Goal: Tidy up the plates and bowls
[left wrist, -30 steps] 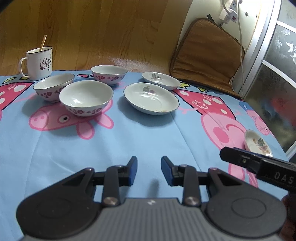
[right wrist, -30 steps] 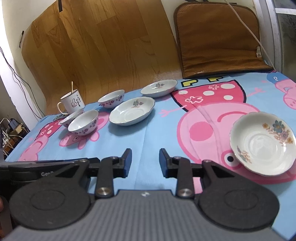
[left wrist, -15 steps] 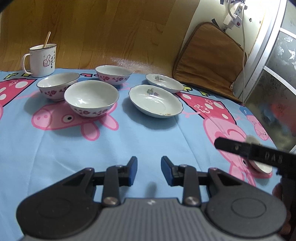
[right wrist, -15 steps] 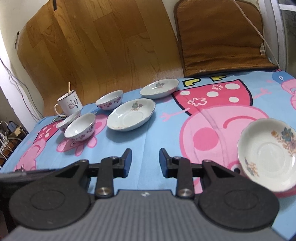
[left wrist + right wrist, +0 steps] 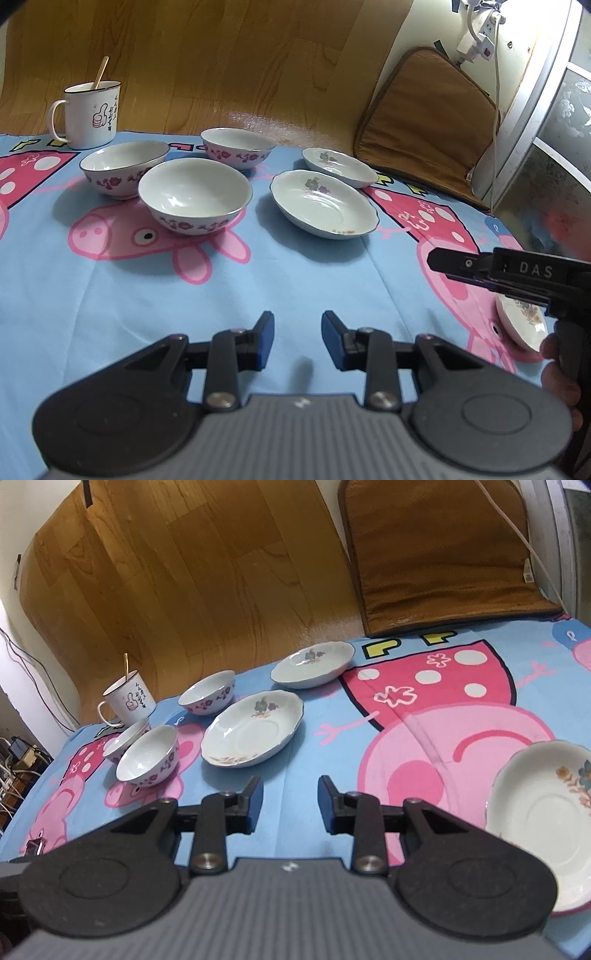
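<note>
Three white bowls with purple flowers stand on the blue cartoon cloth: a near one [image 5: 195, 201] [image 5: 147, 756], a left one [image 5: 123, 168] [image 5: 125, 738] and a far one [image 5: 238, 147] [image 5: 207, 693]. A large oval plate [image 5: 324, 204] [image 5: 253, 733] and a smaller plate [image 5: 340, 166] [image 5: 312, 664] lie right of them. A cream flowered plate [image 5: 543, 821] [image 5: 521, 325] lies at the right. My left gripper [image 5: 297, 339] is open and empty above bare cloth. My right gripper [image 5: 290, 803] is open and empty, left of the cream plate; its body [image 5: 517, 275] shows in the left wrist view.
A white mug with a spoon [image 5: 90, 109] [image 5: 127, 699] stands behind the bowls. A wooden board [image 5: 203, 561] and a brown cushion [image 5: 424, 122] [image 5: 439, 554] lean against the wall at the back. Cables [image 5: 14, 775] lie off the left edge.
Both grippers have moved forward toward the dishes, and the view of each has tilted. The right gripper has risen in the left wrist view. Jaws stayed open; no dish moved.
</note>
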`<state>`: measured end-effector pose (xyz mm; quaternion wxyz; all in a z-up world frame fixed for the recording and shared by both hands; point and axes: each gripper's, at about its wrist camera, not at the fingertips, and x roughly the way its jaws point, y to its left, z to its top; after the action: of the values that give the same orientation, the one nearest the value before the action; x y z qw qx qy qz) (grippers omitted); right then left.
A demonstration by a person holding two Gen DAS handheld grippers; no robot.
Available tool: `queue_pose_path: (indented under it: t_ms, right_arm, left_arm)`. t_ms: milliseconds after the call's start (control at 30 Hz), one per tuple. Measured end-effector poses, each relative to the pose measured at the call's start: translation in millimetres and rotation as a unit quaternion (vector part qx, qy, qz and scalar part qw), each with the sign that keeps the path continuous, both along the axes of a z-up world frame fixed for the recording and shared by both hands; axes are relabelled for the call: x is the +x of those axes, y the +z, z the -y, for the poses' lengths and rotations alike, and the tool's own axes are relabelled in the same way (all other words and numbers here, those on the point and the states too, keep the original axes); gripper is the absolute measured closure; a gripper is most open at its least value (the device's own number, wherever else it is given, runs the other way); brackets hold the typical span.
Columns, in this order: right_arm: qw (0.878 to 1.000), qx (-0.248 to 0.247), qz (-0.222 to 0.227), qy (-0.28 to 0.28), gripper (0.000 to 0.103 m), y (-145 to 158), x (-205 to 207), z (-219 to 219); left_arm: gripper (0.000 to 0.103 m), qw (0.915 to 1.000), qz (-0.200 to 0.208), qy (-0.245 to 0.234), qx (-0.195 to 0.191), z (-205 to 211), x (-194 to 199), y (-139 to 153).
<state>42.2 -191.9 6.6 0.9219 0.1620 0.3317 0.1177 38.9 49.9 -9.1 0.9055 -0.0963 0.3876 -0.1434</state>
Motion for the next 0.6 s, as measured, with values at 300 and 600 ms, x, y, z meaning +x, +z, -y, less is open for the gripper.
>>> queue_pose_path:
  t_ms: [300, 600]
  right_arm:
    - [1.000, 0.002, -0.022, -0.007, 0.067, 1, 33, 3]
    - [0.997, 0.030, -0.073, 0.002, 0.065, -7, 90, -4]
  left_arm:
    - [0.074, 0.9999, -0.001, 0.011, -0.009, -9, 6, 0]
    - [0.074, 0.9998, -0.004, 0.018, -0.011, -12, 7, -1]
